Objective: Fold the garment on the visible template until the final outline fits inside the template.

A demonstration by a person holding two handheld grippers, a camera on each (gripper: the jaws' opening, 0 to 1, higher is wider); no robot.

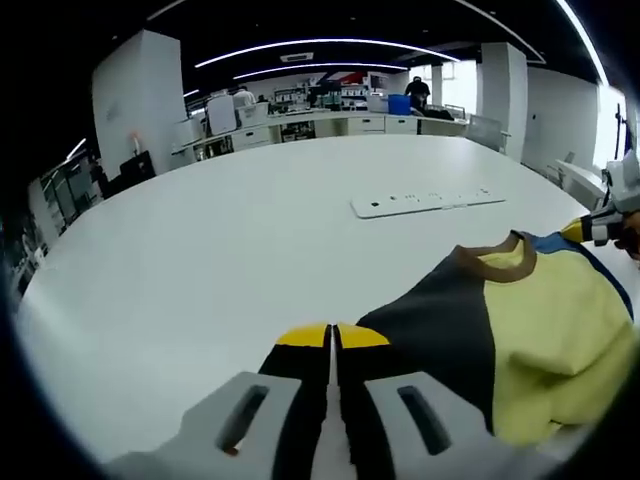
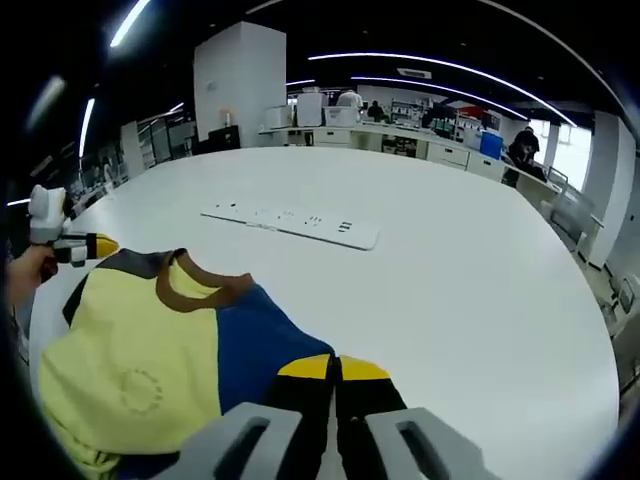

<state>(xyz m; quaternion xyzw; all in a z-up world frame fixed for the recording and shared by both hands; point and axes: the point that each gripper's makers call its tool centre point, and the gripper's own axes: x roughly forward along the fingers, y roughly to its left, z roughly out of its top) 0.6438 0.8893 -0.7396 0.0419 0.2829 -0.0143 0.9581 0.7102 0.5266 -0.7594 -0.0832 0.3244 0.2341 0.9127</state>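
A short garment [image 1: 520,340] in yellow, dark grey and blue with a brown collar lies flat on the white table [image 1: 200,230]. My left gripper [image 1: 331,336] has its yellow-tipped jaws shut, right at the grey shoulder corner; no cloth shows between them. In the right gripper view the garment [image 2: 150,350] spreads to the left, and my right gripper [image 2: 336,368] is shut at its blue shoulder edge. The right gripper [image 1: 590,230] appears by the far shoulder in the left gripper view. The left gripper [image 2: 85,245], held by a hand, sits at the grey shoulder.
A white power strip [image 1: 430,200] [image 2: 290,222] lies on the table beyond the collar. The table [image 2: 460,300] stretches wide and bare past it. Office desks, pillars and people stand far behind the table edge.
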